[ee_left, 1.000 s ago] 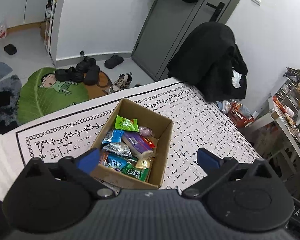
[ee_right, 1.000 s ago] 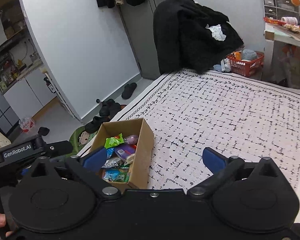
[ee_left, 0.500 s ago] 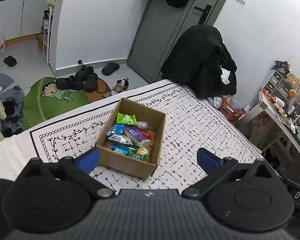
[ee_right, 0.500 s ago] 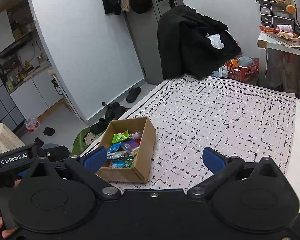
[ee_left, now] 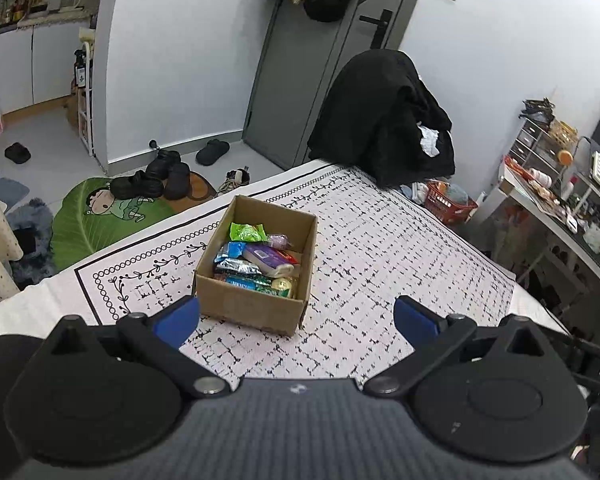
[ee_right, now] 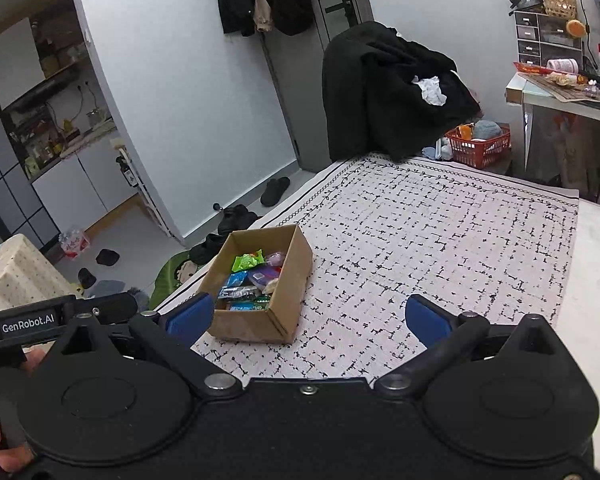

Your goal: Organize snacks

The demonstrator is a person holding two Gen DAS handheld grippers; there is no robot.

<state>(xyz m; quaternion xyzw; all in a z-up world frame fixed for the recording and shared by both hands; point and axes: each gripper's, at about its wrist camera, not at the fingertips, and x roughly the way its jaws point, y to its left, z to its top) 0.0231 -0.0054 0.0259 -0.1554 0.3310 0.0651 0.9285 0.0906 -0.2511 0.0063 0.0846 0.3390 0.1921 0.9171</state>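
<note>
Patterned cloth (ee_left: 380, 248) covers the worktop, and on it sits an open cardboard box (ee_left: 256, 306), the snacks (ee_left: 256, 258) piled inside it. Both my jaws hang above the cloth, short of the box, released and empty: the left gripper (ee_left: 296, 316) spread wide, the right gripper (ee_right: 308, 318) likewise.

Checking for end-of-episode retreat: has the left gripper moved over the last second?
Yes. The left gripper has pulled back and up from the cardboard box: the box now looks smaller and lies clear beyond the left fingertip that overlapped it before.
</note>
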